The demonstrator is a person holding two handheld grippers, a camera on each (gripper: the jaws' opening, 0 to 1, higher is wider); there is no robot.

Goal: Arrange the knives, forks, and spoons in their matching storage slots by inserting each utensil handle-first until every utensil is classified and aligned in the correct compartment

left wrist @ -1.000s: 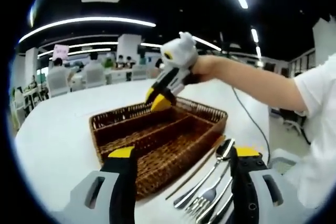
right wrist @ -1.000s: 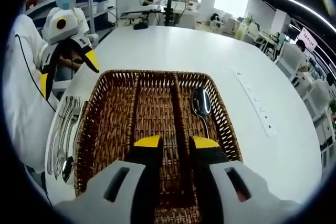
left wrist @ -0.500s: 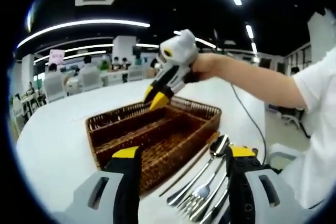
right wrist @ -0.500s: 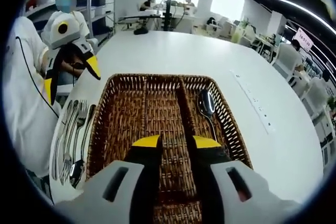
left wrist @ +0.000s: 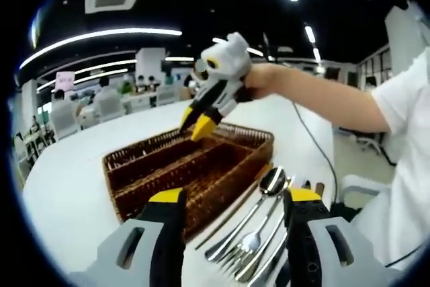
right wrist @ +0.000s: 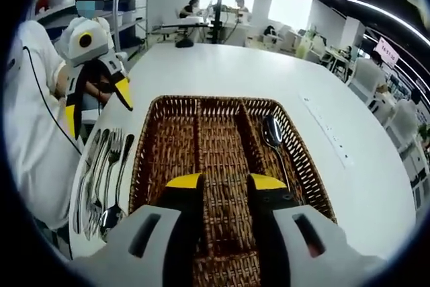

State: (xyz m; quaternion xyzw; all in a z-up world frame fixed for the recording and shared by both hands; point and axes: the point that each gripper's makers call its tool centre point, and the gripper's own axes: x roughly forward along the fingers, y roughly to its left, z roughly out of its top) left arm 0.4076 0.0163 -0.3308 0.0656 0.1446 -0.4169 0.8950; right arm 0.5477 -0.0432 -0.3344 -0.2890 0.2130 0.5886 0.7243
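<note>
On the white table (right wrist: 222,72), both empty spread-jawed grippers have shifted toward the loose cutlery (left wrist: 252,233) beside the wicker tray (right wrist: 151,159), its one spoon (right wrist: 272,132) already slotted, suggesting another pickup: left gripper (left wrist: 228,199), right gripper (right wrist: 225,181)

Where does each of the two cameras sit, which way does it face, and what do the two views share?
Left gripper view: rides on the left gripper, low over the loose utensils, facing across the wicker tray; the person's forearm and the right gripper come in from the right.
Right gripper view: rides on the right gripper, looking down along the tray with one spoon in its right slot; the left gripper and a white sleeve show at the left.
Shared: tray, loose utensils, white table, each other's gripper.
</note>
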